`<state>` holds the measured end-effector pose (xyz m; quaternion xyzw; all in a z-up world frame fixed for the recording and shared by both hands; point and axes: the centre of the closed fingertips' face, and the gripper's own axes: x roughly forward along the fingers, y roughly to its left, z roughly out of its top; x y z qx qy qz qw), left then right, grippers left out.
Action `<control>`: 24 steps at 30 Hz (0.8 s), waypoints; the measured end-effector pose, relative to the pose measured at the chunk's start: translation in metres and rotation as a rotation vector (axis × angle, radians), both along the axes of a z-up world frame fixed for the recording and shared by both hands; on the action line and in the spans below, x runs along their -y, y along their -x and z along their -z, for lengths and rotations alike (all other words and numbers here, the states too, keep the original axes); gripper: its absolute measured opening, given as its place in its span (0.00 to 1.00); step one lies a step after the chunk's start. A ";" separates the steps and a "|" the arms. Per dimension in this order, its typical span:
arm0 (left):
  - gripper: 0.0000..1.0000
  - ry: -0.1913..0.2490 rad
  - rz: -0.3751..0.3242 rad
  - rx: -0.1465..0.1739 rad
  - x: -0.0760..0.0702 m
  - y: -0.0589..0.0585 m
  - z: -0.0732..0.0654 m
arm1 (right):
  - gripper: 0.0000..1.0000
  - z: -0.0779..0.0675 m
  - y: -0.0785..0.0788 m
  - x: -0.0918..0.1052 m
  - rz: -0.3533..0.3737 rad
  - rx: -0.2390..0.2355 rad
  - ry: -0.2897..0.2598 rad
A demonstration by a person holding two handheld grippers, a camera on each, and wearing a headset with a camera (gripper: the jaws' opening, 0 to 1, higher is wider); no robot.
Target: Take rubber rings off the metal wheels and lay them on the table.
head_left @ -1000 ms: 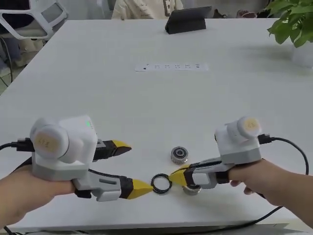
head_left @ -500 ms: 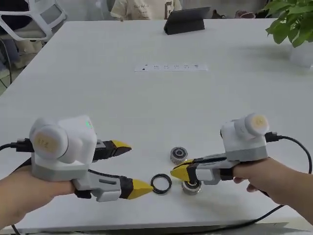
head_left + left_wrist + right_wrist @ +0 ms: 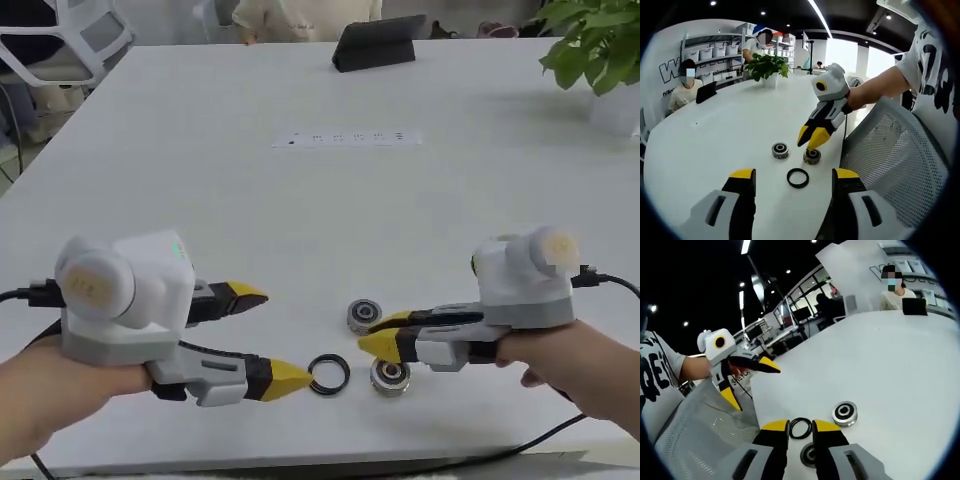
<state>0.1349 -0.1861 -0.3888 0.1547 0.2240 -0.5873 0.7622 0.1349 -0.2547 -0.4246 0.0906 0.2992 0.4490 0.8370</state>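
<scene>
The fingers (image 3: pixel 288 376) of the left gripper (image 3: pixel 268 335), at the lower left of the head view, are spread wide and hold nothing. The lower yellow tip lies just beside the rubber ring (image 3: pixel 328 374), which rests flat on the white tabletop (image 3: pixel 200 180) at the lower middle, off both wheels. In the left gripper view the ring sits between the two yellow tips, a little ahead of them. At the lower right is the right gripper (image 3: pixel 378 334), its fingers only a narrow gap apart and empty. Their tips are over the near wheel (image 3: pixel 389 375), which lies just right of the ring; whether they touch it cannot be told. In the right gripper view this wheel shows low in the gap between the fingers, with the ring just beyond the tips. The far wheel (image 3: pixel 365 315) lies a little higher, apart from the ring. Well beyond, at the upper middle, lies a white power strip (image 3: pixel 347 138), then a dark tablet (image 3: pixel 373 45), with a green plant (image 3: pixel 590 45) at the upper right and a chair (image 3: pixel 70 40) at the upper left.
</scene>
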 end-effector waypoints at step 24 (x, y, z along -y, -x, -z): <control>0.59 -0.003 0.006 0.014 -0.001 0.000 -0.002 | 0.50 -0.014 0.006 0.033 0.005 0.196 0.150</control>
